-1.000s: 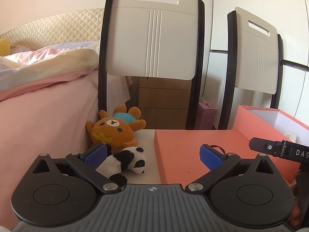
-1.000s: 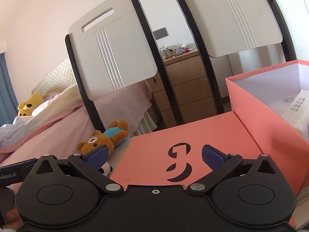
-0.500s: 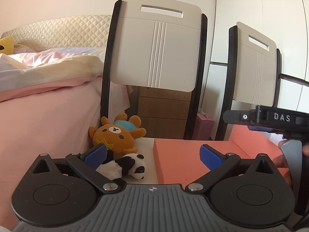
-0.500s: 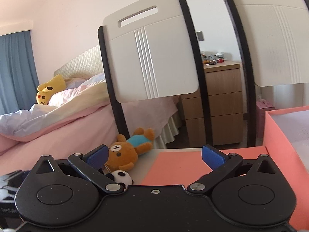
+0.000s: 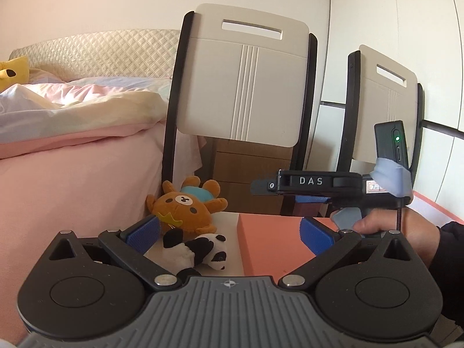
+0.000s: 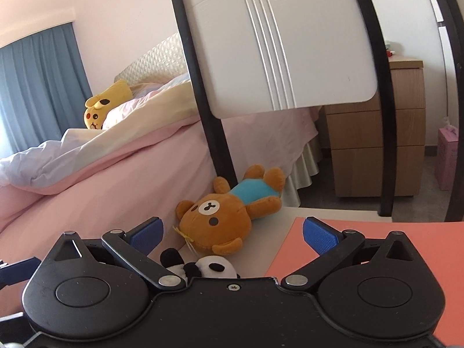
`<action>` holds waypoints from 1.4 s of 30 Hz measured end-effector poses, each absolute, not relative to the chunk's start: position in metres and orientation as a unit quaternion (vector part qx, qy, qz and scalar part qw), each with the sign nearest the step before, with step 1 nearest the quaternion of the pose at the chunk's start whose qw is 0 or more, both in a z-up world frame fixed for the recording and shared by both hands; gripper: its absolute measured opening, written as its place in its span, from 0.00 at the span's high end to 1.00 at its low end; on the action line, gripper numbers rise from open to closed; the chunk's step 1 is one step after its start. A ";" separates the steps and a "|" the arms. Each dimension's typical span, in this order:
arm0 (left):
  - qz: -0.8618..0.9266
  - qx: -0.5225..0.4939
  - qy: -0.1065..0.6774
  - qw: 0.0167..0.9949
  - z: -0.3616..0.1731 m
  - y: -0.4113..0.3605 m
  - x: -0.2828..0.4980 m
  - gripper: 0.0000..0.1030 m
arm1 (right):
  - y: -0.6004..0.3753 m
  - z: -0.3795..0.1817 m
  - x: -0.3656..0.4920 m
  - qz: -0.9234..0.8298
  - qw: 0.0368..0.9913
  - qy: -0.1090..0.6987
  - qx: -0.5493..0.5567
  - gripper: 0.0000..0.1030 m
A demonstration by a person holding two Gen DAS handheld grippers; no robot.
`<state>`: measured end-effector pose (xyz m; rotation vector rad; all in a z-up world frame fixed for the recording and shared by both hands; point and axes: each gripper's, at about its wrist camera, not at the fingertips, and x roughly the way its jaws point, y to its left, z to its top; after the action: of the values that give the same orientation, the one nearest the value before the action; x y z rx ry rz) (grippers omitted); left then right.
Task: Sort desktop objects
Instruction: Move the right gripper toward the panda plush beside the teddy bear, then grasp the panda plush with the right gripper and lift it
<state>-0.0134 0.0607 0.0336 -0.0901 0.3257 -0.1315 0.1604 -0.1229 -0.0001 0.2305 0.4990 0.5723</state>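
- So the main things here are two plush toys: a brown bear (image 6: 216, 220) with a white muzzle and a light blue shirt, lying on its back, and a little black-and-white panda (image 5: 200, 250) flopped on its side
- Both sit on the white tabletop (image 6: 255, 258), bear and panda pretty much touching, with a flat coral box lid (image 5: 272, 240) just beside them
- Left gripper (image 5: 229, 235) has its blue pads spread wide with nothing between them; the panda lies just ahead between the fingers, the bear right behind it, nearer the left finger
- Right gripper (image 6: 232, 233) is spread apart too, holding nothing; the bear is straight ahead of the gap and the panda is half tucked under its body
- Only the left view catches the right gripper from the side, "DAS" lettering, green light, plus the person's hand (image 5: 406, 229) and dark sleeve holding it
- Only the right view shows the blue curtain (image 6: 40, 87) and the full yellow plush (image 6: 105, 105) up on the pink bed (image 6: 116, 191)
- White chair back (image 5: 243, 84) stands beyond the toys in both
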 end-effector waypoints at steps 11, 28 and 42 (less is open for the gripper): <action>-0.066 -0.051 0.184 0.979 0.023 0.068 -0.002 0.00 | -0.105 -0.025 0.187 0.316 0.893 0.285 0.144 0.00; -0.054 -0.081 0.183 0.978 0.021 0.084 0.000 0.00 | -0.024 -0.060 0.205 0.347 0.869 0.350 0.036 0.01; -0.052 -0.088 0.184 0.978 0.020 0.087 0.000 0.00 | 0.008 -0.071 0.208 0.323 0.868 0.375 -0.037 0.01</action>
<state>0.0001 0.0865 0.0203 -0.1776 0.3702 -0.1050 0.2081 0.0084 -0.0706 -0.0773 0.7855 0.6767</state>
